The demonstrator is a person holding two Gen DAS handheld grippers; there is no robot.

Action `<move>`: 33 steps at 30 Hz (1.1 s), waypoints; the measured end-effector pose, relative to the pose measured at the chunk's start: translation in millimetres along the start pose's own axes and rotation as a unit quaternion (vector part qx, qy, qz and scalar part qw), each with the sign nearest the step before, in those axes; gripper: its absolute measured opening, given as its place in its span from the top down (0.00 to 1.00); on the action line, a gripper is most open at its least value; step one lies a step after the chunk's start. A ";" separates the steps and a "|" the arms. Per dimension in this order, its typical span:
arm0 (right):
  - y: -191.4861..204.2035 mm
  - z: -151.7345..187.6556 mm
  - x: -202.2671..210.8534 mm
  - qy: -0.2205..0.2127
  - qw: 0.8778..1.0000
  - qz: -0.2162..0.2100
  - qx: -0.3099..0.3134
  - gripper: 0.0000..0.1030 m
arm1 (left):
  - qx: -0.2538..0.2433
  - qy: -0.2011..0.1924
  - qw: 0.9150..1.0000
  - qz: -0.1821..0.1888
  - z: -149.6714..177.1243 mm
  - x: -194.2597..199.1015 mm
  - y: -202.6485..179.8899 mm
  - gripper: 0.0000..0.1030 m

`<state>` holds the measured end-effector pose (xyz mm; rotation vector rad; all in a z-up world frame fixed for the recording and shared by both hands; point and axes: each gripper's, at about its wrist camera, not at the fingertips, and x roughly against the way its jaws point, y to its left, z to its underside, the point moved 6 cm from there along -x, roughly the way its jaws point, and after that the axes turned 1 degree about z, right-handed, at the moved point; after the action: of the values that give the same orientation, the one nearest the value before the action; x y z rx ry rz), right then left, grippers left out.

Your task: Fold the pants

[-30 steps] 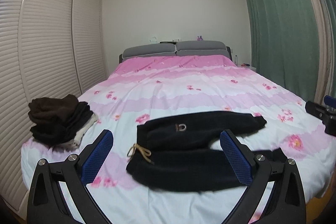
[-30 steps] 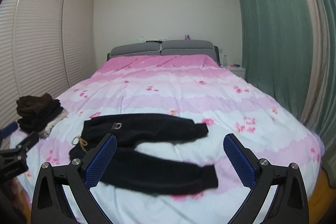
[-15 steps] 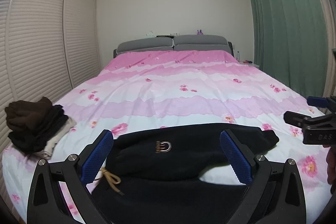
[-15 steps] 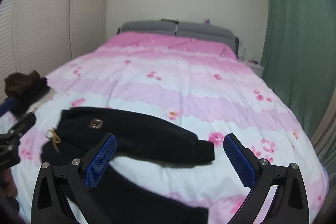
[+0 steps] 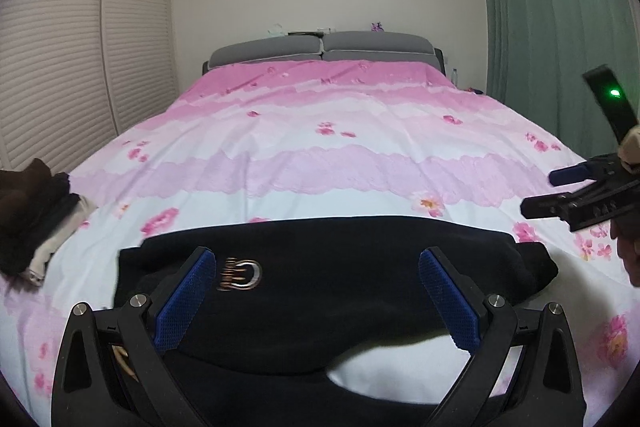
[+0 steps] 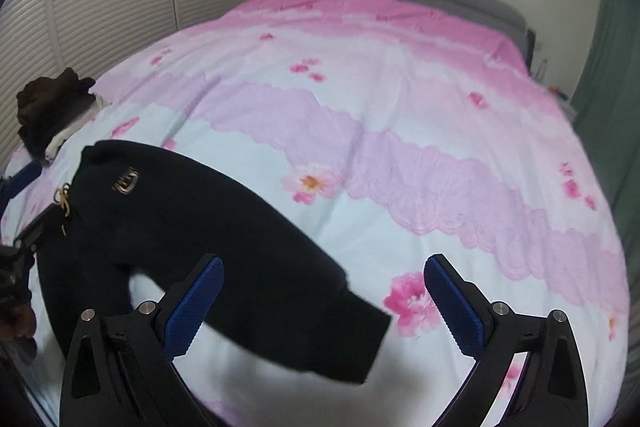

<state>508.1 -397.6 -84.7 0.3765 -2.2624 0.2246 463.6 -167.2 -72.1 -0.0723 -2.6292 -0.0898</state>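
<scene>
Black fleece pants (image 5: pixel 340 279) with a gold logo and a tan drawstring lie spread on the pink floral bedcover, legs apart. In the left wrist view my left gripper (image 5: pixel 316 299) is open, just above the waist end near the logo. In the right wrist view the pants (image 6: pixel 208 227) run from the waist at the left to a leg cuff near the bottom centre. My right gripper (image 6: pixel 324 303) is open, hovering over that leg cuff. The right gripper also shows at the right edge of the left wrist view (image 5: pixel 560 191), and part of the left gripper at the left edge of the right wrist view.
A pile of folded dark clothes (image 5: pixel 32 211) sits at the bed's left edge, also in the right wrist view (image 6: pixel 52 111). Grey headboard (image 5: pixel 320 47) at the far end, louvred wardrobe doors (image 5: pixel 60 67) on the left, green curtain (image 5: pixel 540 7) on the right.
Both grippers have moved forward and down toward the pants, the left over the waist, the right over the leg end. Both stay open.
</scene>
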 end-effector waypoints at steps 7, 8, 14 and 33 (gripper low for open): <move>-42.1 25.7 -40.8 0.083 0.992 -0.062 -0.071 0.40 | -0.007 0.005 1.000 0.006 7.4 -15.0 -17.3 0.00; -45.9 30.9 -42.4 0.085 0.991 -0.063 -0.079 0.40 | -0.007 0.005 1.000 0.007 7.5 -16.3 -18.8 0.00; -63.3 63.5 -45.6 0.094 0.972 -0.128 -0.174 0.57 | -0.015 -0.012 1.000 0.002 8.3 -11.4 -24.1 0.00; -2.0 47.3 39.5 -0.021 0.995 -0.093 -0.009 0.94 | -0.016 -0.033 0.999 -0.014 -0.6 50.4 1.3 0.00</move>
<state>450.9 -420.5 -85.7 0.5848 -2.2528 0.1011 420.1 -164.1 -46.8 -0.0500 -2.6950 -0.1411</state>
